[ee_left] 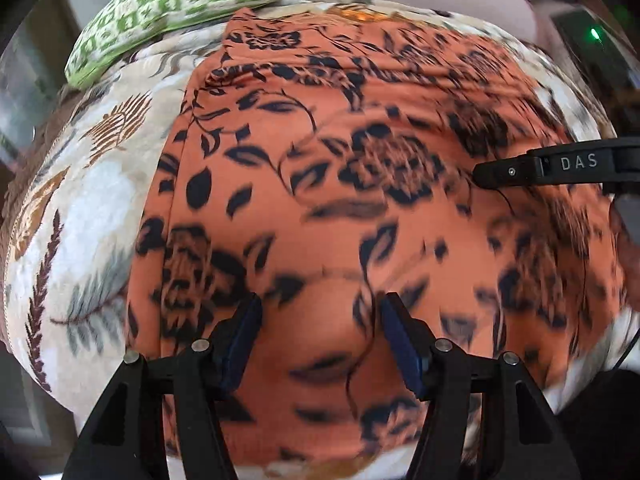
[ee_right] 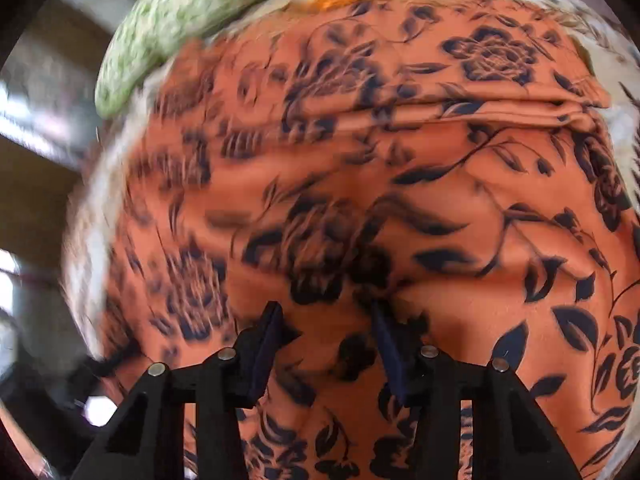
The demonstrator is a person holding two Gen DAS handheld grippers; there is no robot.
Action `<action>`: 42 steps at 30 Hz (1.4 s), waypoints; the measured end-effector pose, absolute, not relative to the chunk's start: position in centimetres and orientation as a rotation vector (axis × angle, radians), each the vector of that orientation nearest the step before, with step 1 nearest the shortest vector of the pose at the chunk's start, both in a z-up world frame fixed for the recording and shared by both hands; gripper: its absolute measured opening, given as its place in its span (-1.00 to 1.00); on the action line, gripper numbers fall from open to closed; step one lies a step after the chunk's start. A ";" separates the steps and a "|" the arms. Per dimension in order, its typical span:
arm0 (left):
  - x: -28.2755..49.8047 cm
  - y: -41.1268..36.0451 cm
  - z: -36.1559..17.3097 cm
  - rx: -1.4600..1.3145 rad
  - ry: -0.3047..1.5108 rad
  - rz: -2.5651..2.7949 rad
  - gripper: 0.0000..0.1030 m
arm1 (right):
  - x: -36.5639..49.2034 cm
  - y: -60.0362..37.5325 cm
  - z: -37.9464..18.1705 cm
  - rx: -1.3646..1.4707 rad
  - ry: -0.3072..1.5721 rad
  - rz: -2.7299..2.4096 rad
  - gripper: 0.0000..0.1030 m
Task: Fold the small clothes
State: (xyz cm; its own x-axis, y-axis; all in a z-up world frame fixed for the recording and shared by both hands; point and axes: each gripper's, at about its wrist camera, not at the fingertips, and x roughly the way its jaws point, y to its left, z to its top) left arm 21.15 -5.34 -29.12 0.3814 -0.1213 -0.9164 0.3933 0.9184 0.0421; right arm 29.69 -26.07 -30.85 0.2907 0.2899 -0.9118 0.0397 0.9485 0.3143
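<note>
Both of your hand-held grippers, left hand-held gripper point(ee_left: 320, 340) and right hand-held gripper point(ee_right: 326, 344), hover spread over the orange floral garment point(ee_left: 340, 168) on the bed point(ee_left: 80, 208), so next you likely pinch an edge.

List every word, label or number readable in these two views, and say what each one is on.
"DAS": pale capitals on the side of the right gripper, seen in the left wrist view above the orange cloth.
Nothing else is readable; the cloth, the bedsheet and the green pillow carry only patterns.
</note>
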 end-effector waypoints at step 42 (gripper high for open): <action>18.9 9.2 -28.3 -0.381 1.111 -0.335 -0.76 | 12.1 -22.9 -35.2 1.221 0.907 0.238 -0.79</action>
State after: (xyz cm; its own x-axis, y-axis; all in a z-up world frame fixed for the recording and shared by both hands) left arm 18.86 9.21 -28.30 0.4064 -0.4438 -0.7987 0.0709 0.8868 -0.4567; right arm 12.09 -22.91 -35.20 0.6409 0.6067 -0.4702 0.2980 0.3678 0.8808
